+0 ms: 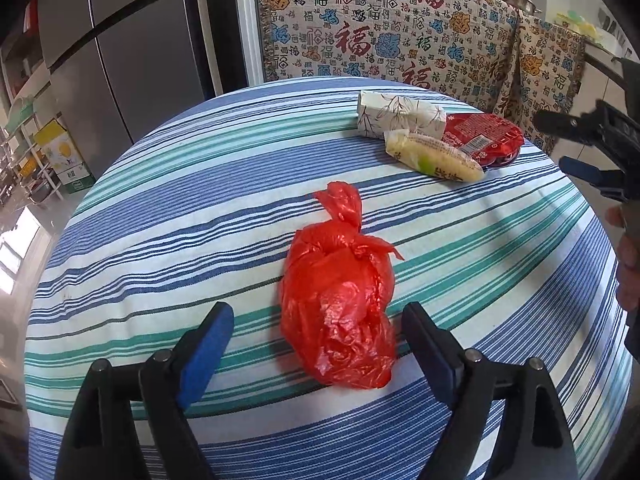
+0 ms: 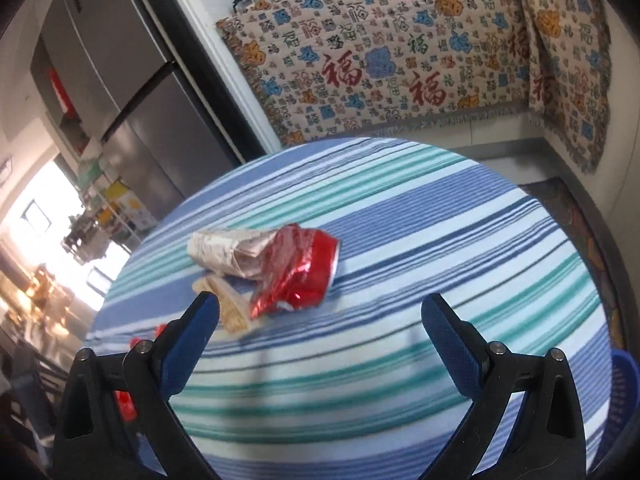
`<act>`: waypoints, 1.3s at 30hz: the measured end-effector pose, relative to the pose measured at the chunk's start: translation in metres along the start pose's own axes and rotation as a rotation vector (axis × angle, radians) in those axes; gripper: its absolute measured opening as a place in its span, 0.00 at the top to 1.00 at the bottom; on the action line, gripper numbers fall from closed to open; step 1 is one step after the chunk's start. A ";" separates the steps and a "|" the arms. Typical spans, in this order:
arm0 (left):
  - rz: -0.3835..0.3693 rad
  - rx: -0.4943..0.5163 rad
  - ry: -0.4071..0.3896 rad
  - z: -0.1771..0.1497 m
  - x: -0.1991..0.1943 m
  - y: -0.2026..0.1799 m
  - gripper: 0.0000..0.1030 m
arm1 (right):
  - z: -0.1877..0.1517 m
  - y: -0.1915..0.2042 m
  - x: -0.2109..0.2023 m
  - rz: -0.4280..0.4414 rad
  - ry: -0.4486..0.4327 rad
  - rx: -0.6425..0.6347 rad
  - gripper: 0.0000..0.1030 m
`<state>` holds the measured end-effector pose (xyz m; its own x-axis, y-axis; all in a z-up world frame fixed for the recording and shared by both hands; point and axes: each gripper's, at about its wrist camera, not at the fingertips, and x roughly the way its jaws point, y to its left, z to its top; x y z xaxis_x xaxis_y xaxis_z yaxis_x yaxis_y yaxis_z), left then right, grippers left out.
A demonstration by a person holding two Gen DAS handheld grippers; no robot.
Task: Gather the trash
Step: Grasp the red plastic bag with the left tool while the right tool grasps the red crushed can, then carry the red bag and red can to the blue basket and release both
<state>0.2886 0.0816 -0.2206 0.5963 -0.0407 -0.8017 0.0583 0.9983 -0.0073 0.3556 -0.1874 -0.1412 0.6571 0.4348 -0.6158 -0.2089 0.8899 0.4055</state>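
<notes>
A knotted red plastic bag [image 1: 340, 296] lies on the striped tablecloth [image 1: 160, 240], between the fingers of my open left gripper [image 1: 318, 320], which straddles its near end. Farther back lie a white patterned box [image 1: 400, 114], a yellow-white wrapper [image 1: 434, 154] and a red foil packet [image 1: 486, 138]. My right gripper [image 1: 560, 142] shows at the right edge of the left wrist view, open. In the right wrist view the right gripper [image 2: 320, 312] is open above the cloth, short of the red foil packet [image 2: 304, 272], the box [image 2: 228, 248] and the wrapper [image 2: 230, 304].
A blue basket [image 2: 624, 396] stands beside the table at the lower right. A patterned cloth [image 1: 380, 28] covers a counter behind the table. A grey refrigerator [image 1: 132, 52] stands at the back left. The table edge curves away on all sides.
</notes>
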 end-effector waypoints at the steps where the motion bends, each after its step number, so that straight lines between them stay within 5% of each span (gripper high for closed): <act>1: 0.000 0.000 0.000 0.000 0.000 0.000 0.14 | 0.004 0.001 0.007 0.011 0.006 0.011 0.04; 5: -0.002 0.000 0.000 0.000 0.000 0.000 0.14 | 0.012 -0.002 0.030 0.028 0.037 0.042 0.22; 7: -0.002 0.001 0.000 0.000 0.000 0.000 0.14 | 0.011 -0.002 0.039 0.058 0.087 0.037 0.65; 11: -0.003 0.002 -0.001 0.000 0.001 0.000 0.14 | 0.007 0.004 0.017 0.051 0.054 -0.055 0.66; 17: -0.022 -0.008 -0.004 0.001 0.001 0.002 0.15 | -0.011 0.014 -0.045 -0.073 -0.039 -0.224 0.66; 22: -0.202 -0.064 -0.029 -0.005 -0.016 0.024 0.15 | -0.039 0.011 -0.091 -0.100 -0.063 -0.273 0.66; 30: -0.181 -0.015 -0.012 0.013 -0.020 0.008 0.17 | -0.056 0.009 -0.113 -0.113 -0.074 -0.333 0.66; 31: -0.164 -0.001 -0.014 0.013 -0.019 0.004 0.32 | -0.058 0.007 -0.114 -0.112 -0.070 -0.329 0.66; 32: -0.156 0.010 -0.009 0.015 -0.016 0.002 0.62 | -0.059 0.005 -0.116 -0.113 -0.069 -0.327 0.66; 39: -0.137 0.000 -0.041 0.014 -0.030 -0.007 0.62 | -0.063 -0.003 -0.138 -0.125 -0.099 -0.324 0.66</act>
<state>0.2812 0.0755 -0.1885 0.6148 -0.1781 -0.7683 0.1416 0.9833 -0.1146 0.2199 -0.2410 -0.0996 0.7557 0.3184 -0.5723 -0.3305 0.9398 0.0863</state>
